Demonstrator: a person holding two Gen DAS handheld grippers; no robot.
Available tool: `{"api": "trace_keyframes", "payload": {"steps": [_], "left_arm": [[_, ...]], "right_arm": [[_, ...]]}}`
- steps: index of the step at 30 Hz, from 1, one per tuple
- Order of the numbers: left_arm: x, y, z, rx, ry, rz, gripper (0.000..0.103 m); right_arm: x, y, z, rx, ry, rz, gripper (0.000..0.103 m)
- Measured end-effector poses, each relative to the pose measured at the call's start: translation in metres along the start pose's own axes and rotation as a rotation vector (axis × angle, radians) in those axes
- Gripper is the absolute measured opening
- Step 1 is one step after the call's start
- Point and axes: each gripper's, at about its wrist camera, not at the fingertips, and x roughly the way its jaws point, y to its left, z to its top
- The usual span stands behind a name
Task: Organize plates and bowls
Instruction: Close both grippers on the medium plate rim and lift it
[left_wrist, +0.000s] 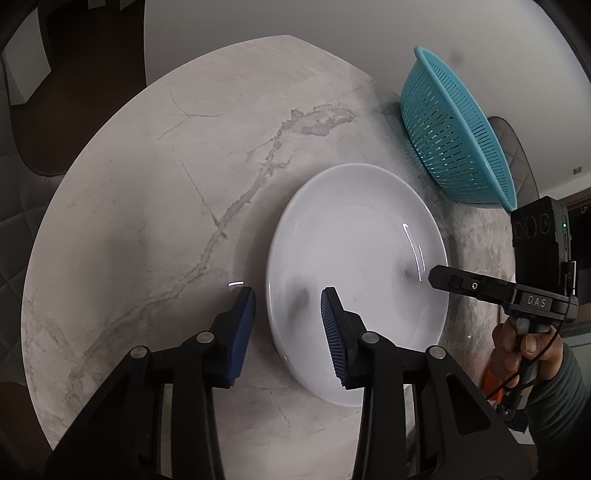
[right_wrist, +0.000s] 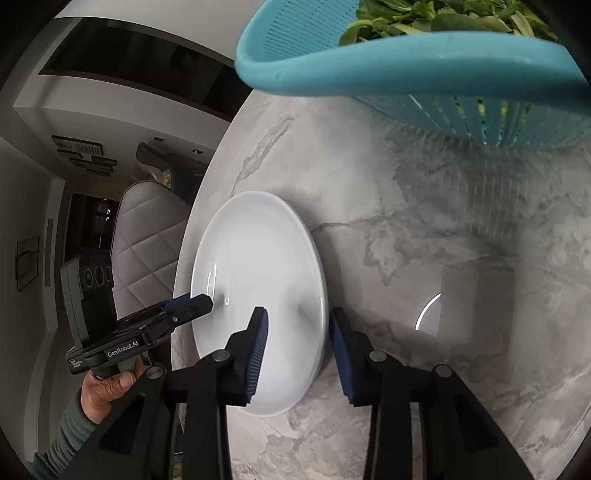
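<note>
Because each gripper has one finger over the rim and one outside it, the left gripper (left_wrist: 288, 317) and right gripper (right_wrist: 297, 334) look ready to lift the white plate (left_wrist: 354, 280), which lies flat on the desk (left_wrist: 147, 184); both are open, not squeezing yet. One plate, one blue basket (left_wrist: 450, 136) with greens, two grippers, no bowl in sight

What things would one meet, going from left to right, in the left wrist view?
Marble table → left gripper, its jaws open astride the near rim of the white plate → teal colander → right gripper reaching in from the right edge.
</note>
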Motion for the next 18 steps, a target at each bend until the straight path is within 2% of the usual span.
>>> {"api": "trace_keyframes", "payload": {"steps": [2,3,5,7,10,12,18], "left_arm": [[0.0,-0.001,0.001,0.004,0.002,-0.002,0.034],[0.0,-0.002,0.0,0.007,0.008,-0.008,0.029],[0.002,-0.006,0.003,0.015,0.014,0.003,0.028],[0.0,-0.009,0.003,0.018,0.021,0.021,0.024],[0.001,-0.008,0.003,0.018,0.036,0.046,0.014],[0.0,-0.008,0.001,0.025,0.043,0.069,0.011],[0.002,-0.015,-0.004,0.028,0.051,0.097,0.011]], "right_arm": [[-0.004,-0.005,0.0,0.006,-0.003,0.0,0.038],[-0.004,-0.005,0.0,0.008,-0.005,-0.001,0.038],[-0.007,-0.006,-0.001,0.005,-0.009,-0.007,0.034],[-0.01,-0.008,-0.002,0.009,-0.016,-0.035,0.022],[-0.01,-0.01,-0.002,0.027,-0.03,-0.068,0.01],[-0.012,-0.012,-0.003,0.038,-0.035,-0.084,0.009],[-0.017,-0.011,-0.007,0.042,-0.04,-0.132,0.007]]}}
